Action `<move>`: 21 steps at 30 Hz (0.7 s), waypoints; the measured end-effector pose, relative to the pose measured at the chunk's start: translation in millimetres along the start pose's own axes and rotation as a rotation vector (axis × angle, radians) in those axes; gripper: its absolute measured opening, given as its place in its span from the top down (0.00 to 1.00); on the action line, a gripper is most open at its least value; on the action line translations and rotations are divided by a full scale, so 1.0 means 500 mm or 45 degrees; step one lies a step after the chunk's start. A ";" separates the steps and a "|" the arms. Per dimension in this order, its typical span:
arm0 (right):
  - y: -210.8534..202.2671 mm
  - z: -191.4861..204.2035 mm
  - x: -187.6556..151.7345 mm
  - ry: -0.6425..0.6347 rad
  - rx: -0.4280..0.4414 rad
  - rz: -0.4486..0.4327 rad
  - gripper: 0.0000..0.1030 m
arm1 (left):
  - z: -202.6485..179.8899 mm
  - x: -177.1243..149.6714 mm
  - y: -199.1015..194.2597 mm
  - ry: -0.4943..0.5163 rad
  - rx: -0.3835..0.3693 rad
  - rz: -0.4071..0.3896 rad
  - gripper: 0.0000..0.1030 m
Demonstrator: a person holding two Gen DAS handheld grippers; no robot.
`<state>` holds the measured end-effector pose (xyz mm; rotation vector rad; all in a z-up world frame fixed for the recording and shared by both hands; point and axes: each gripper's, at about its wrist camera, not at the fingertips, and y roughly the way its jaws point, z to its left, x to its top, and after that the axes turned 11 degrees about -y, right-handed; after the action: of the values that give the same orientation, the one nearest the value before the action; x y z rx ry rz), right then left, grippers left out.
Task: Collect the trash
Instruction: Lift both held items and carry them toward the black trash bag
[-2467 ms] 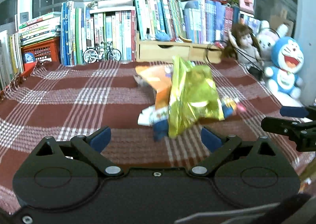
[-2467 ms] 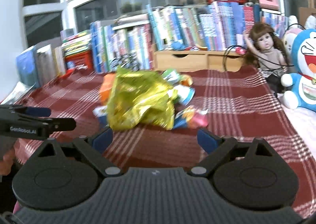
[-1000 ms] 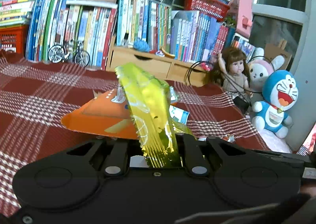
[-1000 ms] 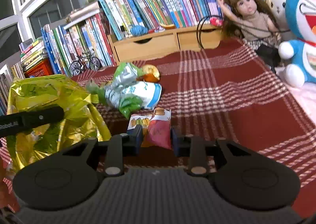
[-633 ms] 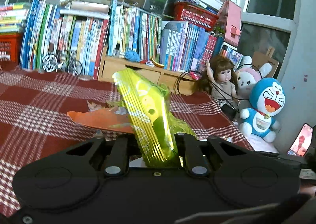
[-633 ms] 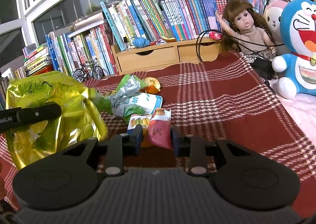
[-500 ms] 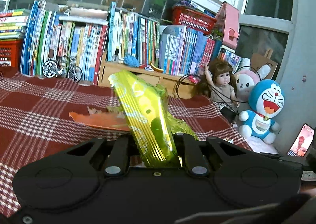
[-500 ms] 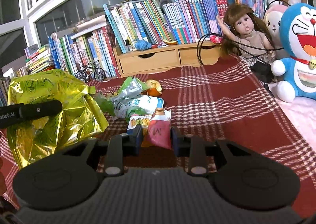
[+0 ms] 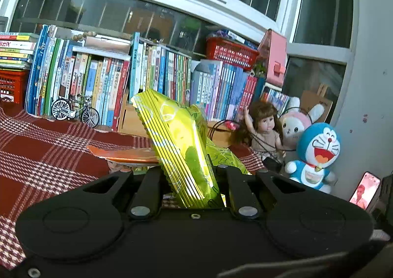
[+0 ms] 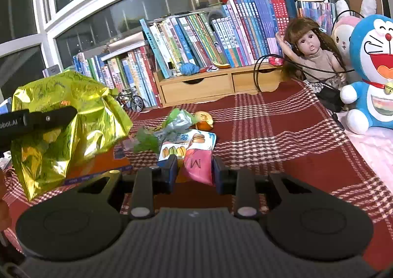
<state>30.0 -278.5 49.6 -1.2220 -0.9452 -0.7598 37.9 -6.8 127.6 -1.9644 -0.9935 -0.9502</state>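
Left gripper point(image 9: 190, 179) is clamped on a yellow foil bag point(image 9: 179, 145), its jaws drawn nearly together with the crinkled foil pinched between them. In the left wrist view the bag stands up from the jaws and leans toward the upper left. In the right wrist view the same yellow foil bag point(image 10: 63, 121) hangs at the left edge, above the red plaid cloth point(image 10: 282, 135), with one black finger point(image 10: 49, 117) of the left gripper lying across its face.

Right gripper point(image 10: 194, 172) is closed on a pink packet point(image 10: 199, 166); the blue pads press against both of its sides. The packet stands upright between the pads, with a macaron wrapper point(image 10: 189, 144) just behind it; whether the two touch cannot be told.

Loose trash lies on the cloth beyond the right gripper: green and grey wrappers point(image 10: 172, 128) in a heap, and a piece of orange peel point(image 10: 203, 121) just beside them. An orange flat packet point(image 9: 127, 154) lies behind the foil bag in the left wrist view.

Rows of books point(image 10: 196, 40) and a wooden drawer unit point(image 10: 216, 85) stand along the far edge. A toy bicycle point(image 9: 75, 112) stands in front of the books. At the right sit a doll point(image 10: 312, 52), a pink rabbit plush point(image 9: 294, 122) and a blue cat plush point(image 10: 375, 69).
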 end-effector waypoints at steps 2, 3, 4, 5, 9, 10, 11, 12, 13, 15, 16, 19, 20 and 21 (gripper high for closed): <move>-0.010 0.004 -0.001 -0.006 0.016 -0.007 0.66 | -0.003 0.004 -0.017 0.013 -0.001 -0.017 0.88; -0.015 0.007 -0.002 -0.009 0.023 -0.011 0.66 | -0.005 0.005 -0.027 0.017 -0.008 -0.024 0.88; -0.021 0.010 -0.003 -0.012 0.031 -0.015 0.66 | -0.006 0.006 -0.036 0.020 -0.015 -0.030 0.88; -0.026 0.013 -0.004 -0.016 0.039 -0.020 0.66 | -0.006 0.005 -0.046 0.020 -0.022 -0.034 0.88; -0.046 0.025 -0.008 -0.021 0.075 -0.031 0.66 | -0.009 -0.001 -0.088 0.038 -0.035 -0.039 0.88; -0.052 0.029 -0.009 -0.025 0.084 -0.033 0.66 | -0.009 -0.004 -0.101 0.048 -0.043 -0.038 0.88; -0.059 0.034 -0.011 -0.032 0.095 -0.036 0.66 | -0.009 -0.008 -0.113 0.059 -0.050 -0.038 0.88; -0.066 0.039 -0.013 -0.038 0.105 -0.038 0.66 | -0.008 -0.012 -0.127 0.074 -0.055 -0.038 0.88; -0.073 0.043 -0.015 -0.044 0.117 -0.040 0.66 | -0.009 -0.018 -0.139 0.088 -0.058 -0.037 0.88; -0.089 0.052 -0.021 -0.057 0.145 -0.039 0.66 | -0.005 -0.029 -0.167 0.112 -0.060 -0.036 0.88; -0.096 0.056 -0.025 -0.063 0.156 -0.038 0.66 | -0.003 -0.035 -0.181 0.118 -0.063 -0.033 0.88; -0.120 0.069 -0.040 -0.079 0.187 -0.036 0.66 | 0.007 -0.058 -0.226 0.129 -0.078 -0.022 0.88; -0.128 0.073 -0.046 -0.085 0.198 -0.035 0.66 | 0.011 -0.068 -0.242 0.133 -0.082 -0.019 0.88; -0.136 0.077 -0.051 -0.089 0.208 -0.033 0.66 | 0.012 -0.079 -0.257 0.136 -0.081 -0.013 0.88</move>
<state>-47.8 -254.5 58.2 -1.1013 -1.0613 -0.6500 -87.7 41.9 126.1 -1.9400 -0.9243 -1.0932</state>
